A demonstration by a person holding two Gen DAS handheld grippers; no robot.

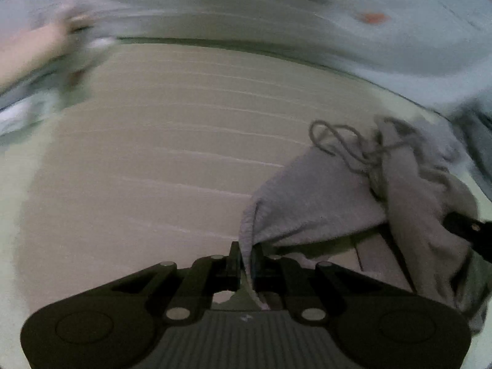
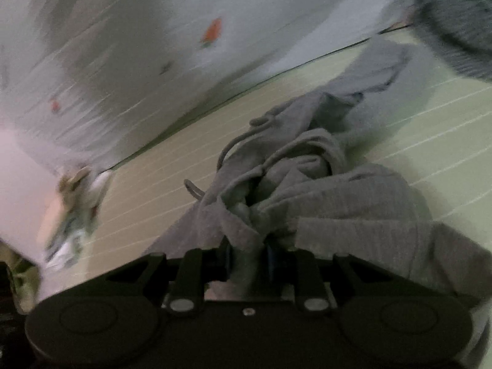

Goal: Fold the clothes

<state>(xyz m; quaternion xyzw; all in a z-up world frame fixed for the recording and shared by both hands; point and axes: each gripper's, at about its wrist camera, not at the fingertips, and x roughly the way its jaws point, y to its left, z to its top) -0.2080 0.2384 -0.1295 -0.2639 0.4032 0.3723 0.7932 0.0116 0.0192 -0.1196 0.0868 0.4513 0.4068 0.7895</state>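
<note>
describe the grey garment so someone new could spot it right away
On the pale striped mat lies one bunched grey garment, pinched by the left gripper and the right gripper. Its loose drawstring, looping out over the mat, sets it apart from the white printed fabric behind.

Dim, greyish light; both views smeared by motion blur. Work surface: a pale cream-green mat (image 1: 147, 160) with thin white parallel stripes running across it, seen in the right wrist view too (image 2: 430, 117). A dark seam marks its far edge. Beyond that edge lies a whitish sheet (image 1: 307, 15) with small orange-red motifs (image 1: 372, 17), also in the right wrist view (image 2: 211, 33). Dark grey knitted fabric (image 2: 455, 24) sits at the mat's far corner, too blurred to identify.
</note>
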